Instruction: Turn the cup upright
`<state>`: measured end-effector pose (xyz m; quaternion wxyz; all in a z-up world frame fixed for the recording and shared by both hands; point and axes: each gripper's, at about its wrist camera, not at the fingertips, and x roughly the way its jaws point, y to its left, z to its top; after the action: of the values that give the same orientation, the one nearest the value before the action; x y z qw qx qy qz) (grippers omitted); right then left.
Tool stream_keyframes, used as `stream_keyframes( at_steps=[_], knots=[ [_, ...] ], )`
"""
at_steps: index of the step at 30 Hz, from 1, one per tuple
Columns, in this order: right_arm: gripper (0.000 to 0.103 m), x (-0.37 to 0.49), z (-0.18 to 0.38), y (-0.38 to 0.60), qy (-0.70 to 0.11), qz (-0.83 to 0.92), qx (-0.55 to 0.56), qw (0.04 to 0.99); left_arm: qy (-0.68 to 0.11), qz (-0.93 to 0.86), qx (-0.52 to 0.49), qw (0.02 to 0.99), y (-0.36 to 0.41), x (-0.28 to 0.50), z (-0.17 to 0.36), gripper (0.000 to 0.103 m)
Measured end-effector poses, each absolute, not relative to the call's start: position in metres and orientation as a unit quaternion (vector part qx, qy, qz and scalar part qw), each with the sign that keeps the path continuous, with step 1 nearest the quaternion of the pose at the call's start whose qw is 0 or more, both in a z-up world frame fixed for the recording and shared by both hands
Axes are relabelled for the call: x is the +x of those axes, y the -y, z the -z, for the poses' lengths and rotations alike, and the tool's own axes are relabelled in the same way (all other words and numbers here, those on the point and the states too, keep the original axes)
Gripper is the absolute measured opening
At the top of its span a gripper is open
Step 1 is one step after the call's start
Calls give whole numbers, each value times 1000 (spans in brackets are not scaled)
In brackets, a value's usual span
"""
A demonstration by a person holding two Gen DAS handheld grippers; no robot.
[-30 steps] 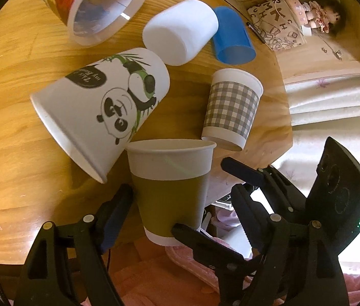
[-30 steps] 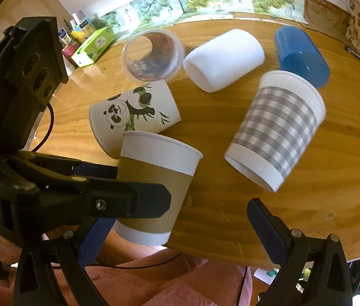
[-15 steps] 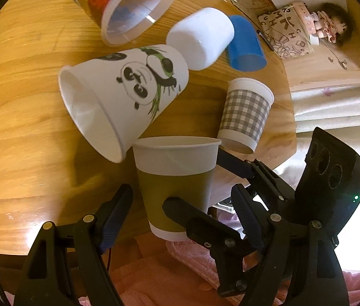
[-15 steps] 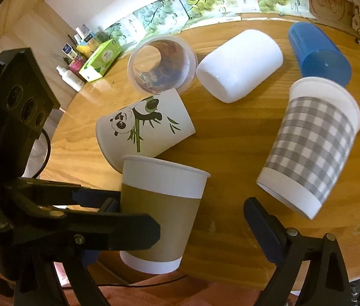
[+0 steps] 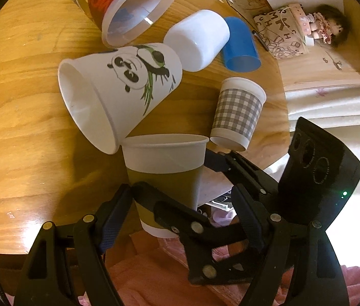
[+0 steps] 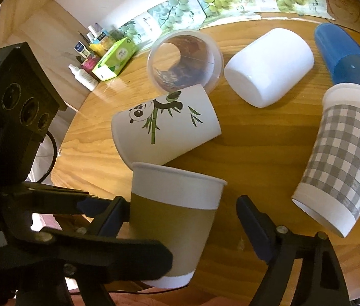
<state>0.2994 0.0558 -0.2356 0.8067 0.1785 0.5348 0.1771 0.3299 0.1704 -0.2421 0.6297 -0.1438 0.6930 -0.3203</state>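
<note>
A paper cup with an olive-brown sleeve [image 5: 164,176] stands mouth up at the near table edge; it also shows in the right wrist view [image 6: 174,219]. My left gripper [image 5: 139,209] is shut on the cup's lower body, one finger on each side. My right gripper [image 6: 180,219] is open, its fingers apart on either side of the same cup without touching it. A panda cup [image 5: 118,94] lies on its side just behind, its rim close against the held cup's rim.
On the round wooden table [image 5: 14,127] lie a grey checked cup [image 5: 238,112], a white cup [image 5: 197,40], a blue cup [image 5: 241,46] and a clear printed tub [image 5: 131,7]. A tissue box [image 6: 116,58] and bottles stand at the far left. The table edge is close.
The olive-sleeved cup has come nearer the table edge and sits deeper between the left fingers. The right gripper has drawn in around it. The panda cup has rolled, its opening now showing.
</note>
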Motion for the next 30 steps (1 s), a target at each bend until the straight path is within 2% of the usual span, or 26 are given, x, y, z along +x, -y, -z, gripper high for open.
stream_keyframes(
  at_steps=[4,6,20,30],
  knots=[
    [72,302,238,-57,-535,-182,180,805,-693,324,-144,628,-170,329,240,82],
    [70,303,238,-56,-534,-188,184,804,-693,324,-146,627,-171,329,240,82],
    [69,294,227,-43,-499,-165,164,835,-683,323,-171,632,-187,329,231,82],
    [69,272,206,-45,-421,-119,80,896,-677,319,-182,638,-194,326,226,82]
  ],
)
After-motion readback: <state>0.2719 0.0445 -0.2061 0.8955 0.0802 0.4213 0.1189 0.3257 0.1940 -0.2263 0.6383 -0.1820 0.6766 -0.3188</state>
